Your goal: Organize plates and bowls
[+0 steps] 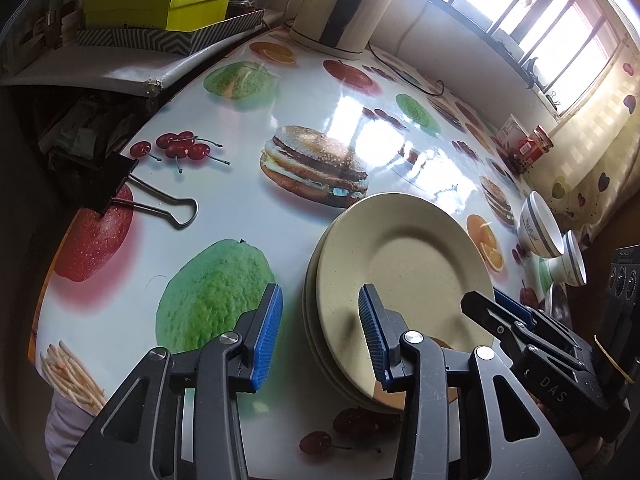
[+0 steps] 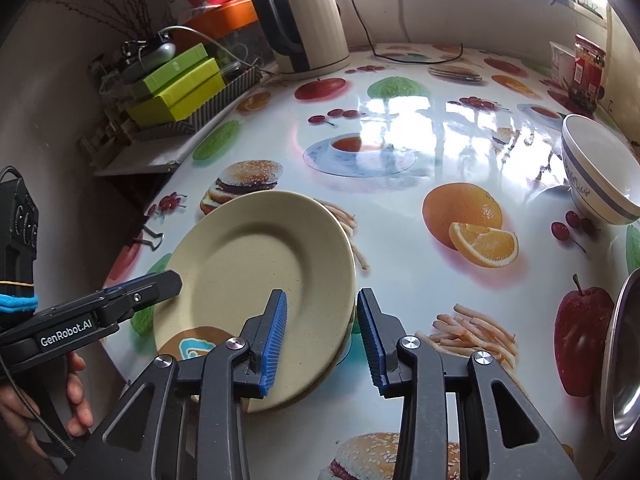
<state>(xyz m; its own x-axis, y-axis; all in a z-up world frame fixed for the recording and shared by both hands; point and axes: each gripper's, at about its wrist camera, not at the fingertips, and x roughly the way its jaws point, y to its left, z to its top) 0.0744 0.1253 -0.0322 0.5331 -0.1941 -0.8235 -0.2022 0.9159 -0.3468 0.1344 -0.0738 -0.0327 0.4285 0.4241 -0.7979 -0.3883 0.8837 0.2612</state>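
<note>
A: Where do the plates sit?
B: On the fruit-printed table [image 1: 240,208], the stack of beige plates [image 2: 256,264] lies near its front edge.
A: And the bowls?
B: Two white bowls [image 1: 538,226] stand well apart, to its right.
A: The tools?
B: The left gripper [image 1: 320,332] gapes wide over the stack's left rim; the right gripper [image 2: 322,338] spreads wide astride its right rim, gripping nothing.

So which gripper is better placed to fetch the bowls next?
Right, probably. Both grippers are open at the plate stack, but the white bowl lies on the right gripper's side, with bare tablecloth between. The left gripper sits on the stack's far side.
</note>
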